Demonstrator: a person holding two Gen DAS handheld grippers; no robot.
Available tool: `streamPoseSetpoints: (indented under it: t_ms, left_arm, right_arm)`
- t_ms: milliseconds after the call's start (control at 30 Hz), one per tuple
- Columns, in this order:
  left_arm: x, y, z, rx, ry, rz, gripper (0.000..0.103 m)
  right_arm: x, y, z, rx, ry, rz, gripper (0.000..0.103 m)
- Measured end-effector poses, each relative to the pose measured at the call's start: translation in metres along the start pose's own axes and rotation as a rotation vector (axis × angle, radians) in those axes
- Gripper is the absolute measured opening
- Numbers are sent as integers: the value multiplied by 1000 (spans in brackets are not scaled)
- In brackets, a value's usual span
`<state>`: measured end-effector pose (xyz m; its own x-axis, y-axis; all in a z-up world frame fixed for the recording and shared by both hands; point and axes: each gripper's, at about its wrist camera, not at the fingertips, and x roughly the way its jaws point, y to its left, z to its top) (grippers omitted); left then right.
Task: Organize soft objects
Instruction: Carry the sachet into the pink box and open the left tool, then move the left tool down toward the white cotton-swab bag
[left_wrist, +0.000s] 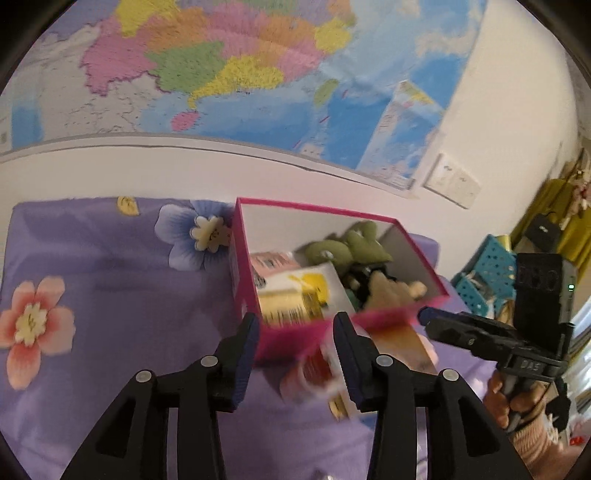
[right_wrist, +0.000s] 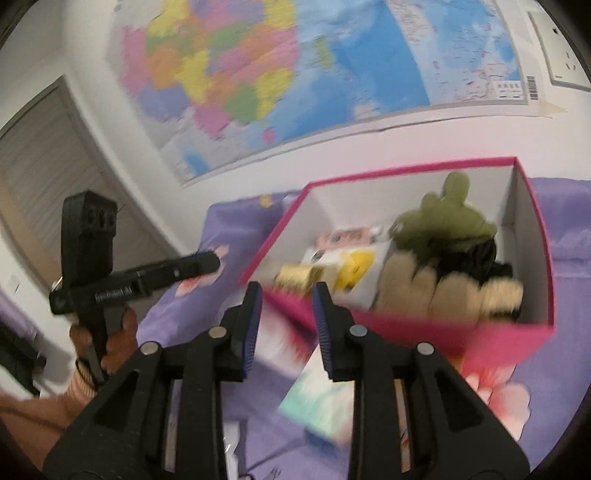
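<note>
**Pink box half filled, both tools empty over the bed**

Pink cardboard walls frame the box (left_wrist: 334, 334) that sits on the purple flowered bedsheet (left_wrist: 110, 295), straight ahead at 12 o'clock from my left tool (left_wrist: 295, 328). Its fingers stand apart with nothing between them; only the box's near wall shows in the gap. My right tool (right_wrist: 286, 299) is likewise parted and holds nothing, the box's near left corner showing through it.

Inside the box, the green plush toy (right_wrist: 443, 221) lies toward the far right corner, at about 1 o'clock in the right wrist view, with a cream and black furry plush (right_wrist: 443, 288) in front of it. A white and yellow packet (right_wrist: 351, 269) and a pink packet (right_wrist: 347, 236) lie on the left side.

Outside the box, just below its near wall, a pale mint and white soft pack (right_wrist: 321, 402) lies on the sheet at 6 o'clock from my right tool. A blurred red and white pack (left_wrist: 317, 369) shows at 5 o'clock in the left wrist view.

Those packs look light and squashy, I judge, with slick wrapping that could slide from the pads. I would pinch one across its narrow middle, firmly enough to dent it. The plush ones should give freely and be safe to take by any bulge.
</note>
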<state>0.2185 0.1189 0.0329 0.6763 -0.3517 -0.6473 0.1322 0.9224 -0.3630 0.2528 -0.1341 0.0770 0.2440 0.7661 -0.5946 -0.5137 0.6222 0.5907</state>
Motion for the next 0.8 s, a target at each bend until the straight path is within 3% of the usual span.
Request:
streamPoseSetpoints:
  t_ms: [133,233,467,667,800]
  left_arm:
    - [-19,-5,-31,6,22,-12,43]
    - [-26,-6,-61,8,68,9,43]
    - [-36,0,-122,-36,153,18,45]
    - [-57,8,-155,-88,147,34,46]
    - [-77,14,-168,-99,117,89,47]
  right_arm:
    - [-2,19,-25,-44,78,65,33]
    - [2,29,-44,-68,137,80,38]
    - [14,39,-81,-81,244,97,38]
    - [32,36,-103,-37,336,103,38]
    - [46,37,-115,-25,376,115,38]
